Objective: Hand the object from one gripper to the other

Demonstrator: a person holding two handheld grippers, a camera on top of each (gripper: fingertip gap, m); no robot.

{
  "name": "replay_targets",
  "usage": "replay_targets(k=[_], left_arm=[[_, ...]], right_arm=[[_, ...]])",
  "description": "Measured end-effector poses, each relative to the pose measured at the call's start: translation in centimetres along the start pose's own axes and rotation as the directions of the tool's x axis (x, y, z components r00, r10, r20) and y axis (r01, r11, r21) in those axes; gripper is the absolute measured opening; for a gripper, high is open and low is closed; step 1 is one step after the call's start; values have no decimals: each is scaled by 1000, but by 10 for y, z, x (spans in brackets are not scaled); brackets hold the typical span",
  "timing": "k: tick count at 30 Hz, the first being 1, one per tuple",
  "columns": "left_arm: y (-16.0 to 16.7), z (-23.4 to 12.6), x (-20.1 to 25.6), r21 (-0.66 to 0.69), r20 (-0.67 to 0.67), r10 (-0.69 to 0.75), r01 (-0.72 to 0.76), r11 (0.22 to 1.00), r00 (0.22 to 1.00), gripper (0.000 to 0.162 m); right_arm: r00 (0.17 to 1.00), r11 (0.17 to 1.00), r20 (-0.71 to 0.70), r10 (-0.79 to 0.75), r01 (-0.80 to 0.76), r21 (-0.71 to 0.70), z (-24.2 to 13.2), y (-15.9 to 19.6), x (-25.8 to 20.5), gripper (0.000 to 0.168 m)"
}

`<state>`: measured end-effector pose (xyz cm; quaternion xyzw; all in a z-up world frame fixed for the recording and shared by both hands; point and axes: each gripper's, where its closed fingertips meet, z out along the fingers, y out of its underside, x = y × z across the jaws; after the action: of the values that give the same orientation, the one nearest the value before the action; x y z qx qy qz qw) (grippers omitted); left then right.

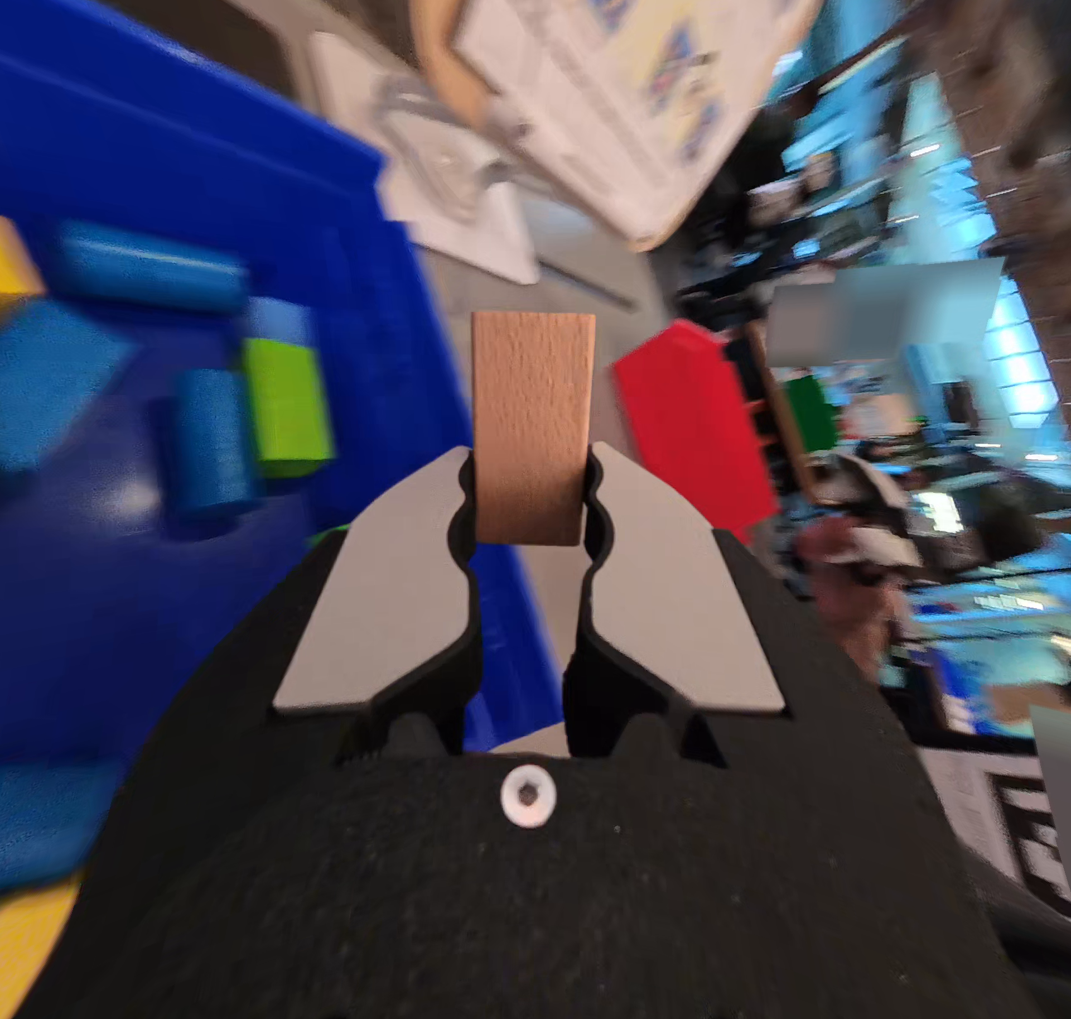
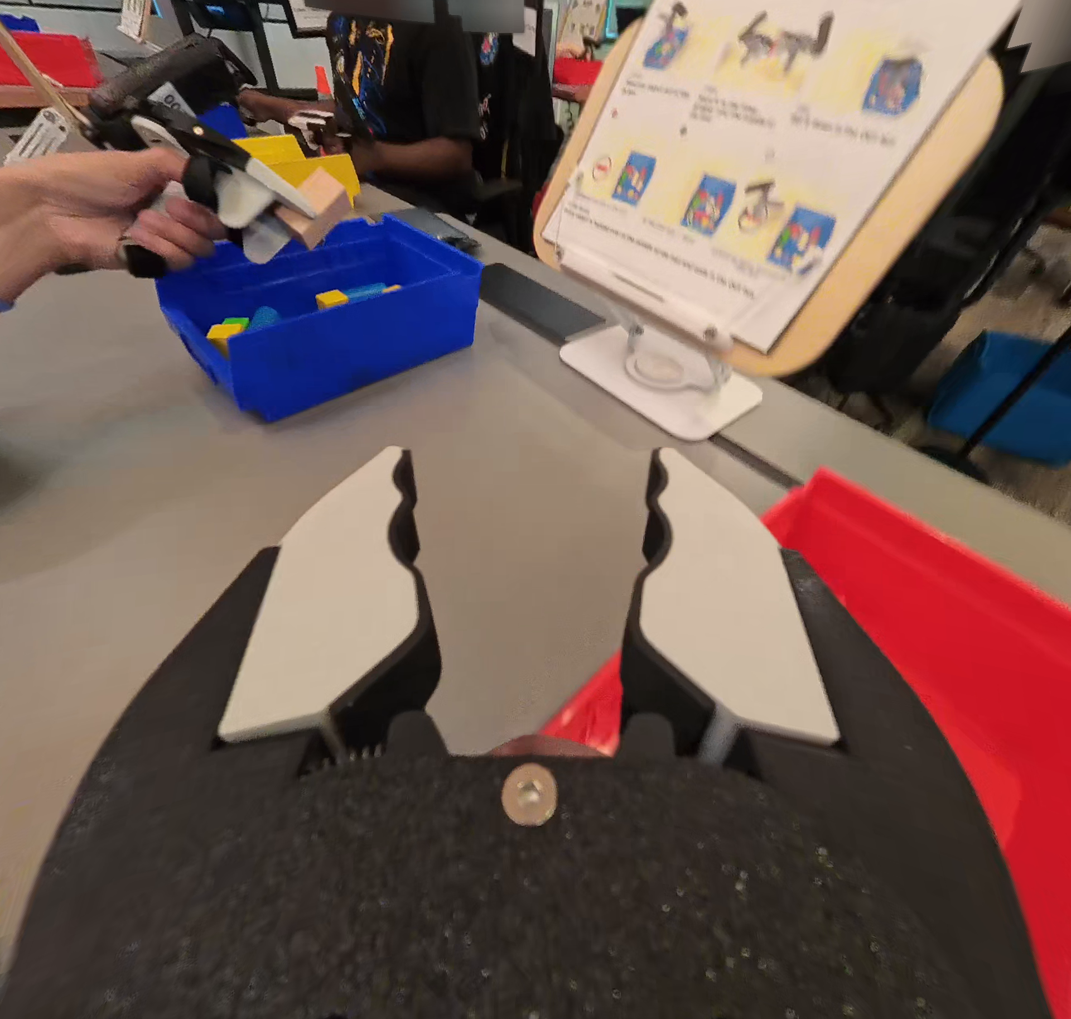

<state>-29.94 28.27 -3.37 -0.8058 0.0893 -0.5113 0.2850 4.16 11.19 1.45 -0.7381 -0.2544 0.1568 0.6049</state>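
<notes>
Far left above the blue bin [image 2: 348, 347]: left gripper [image 2: 278, 220] pinching the plain wooden block [image 2: 319, 208]. Inside the bin, loose blue, yellow and green blocks [image 2: 272, 316]. Near, over grey table [image 2: 521, 527]: right gripper [image 2: 530, 504] spread wide, holding nothing. Near right: red bin [image 2: 939, 614], contents hidden.
</notes>
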Motion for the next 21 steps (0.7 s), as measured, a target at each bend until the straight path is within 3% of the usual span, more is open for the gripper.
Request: replay_targets(k=[2, 4, 10, 14, 21], left_arm=[[11, 16, 43, -23, -187, -82, 79, 997, 979, 33], [30, 34, 83, -101, -334, -168, 142, 985, 928, 33], [90, 78, 159, -319, -511, -377, 237, 918, 772, 33], [122, 91, 179, -440, -529, -483, 262, 859, 697, 33], [142, 105, 182, -486, -517, -529, 278, 829, 673, 33]], right_arm=[[998, 998, 25, -52, 51, 23, 28, -13, -9, 87], [989, 995, 118, -91, 85, 51, 56, -23, -30, 86], [946, 988, 292, -138, 111, 109, 115, -29, -87, 90], [930, 983, 329, -164, 125, 137, 127, -23, -106, 90], [918, 989, 377, -125, 87, 116, 130, -12, -113, 88]])
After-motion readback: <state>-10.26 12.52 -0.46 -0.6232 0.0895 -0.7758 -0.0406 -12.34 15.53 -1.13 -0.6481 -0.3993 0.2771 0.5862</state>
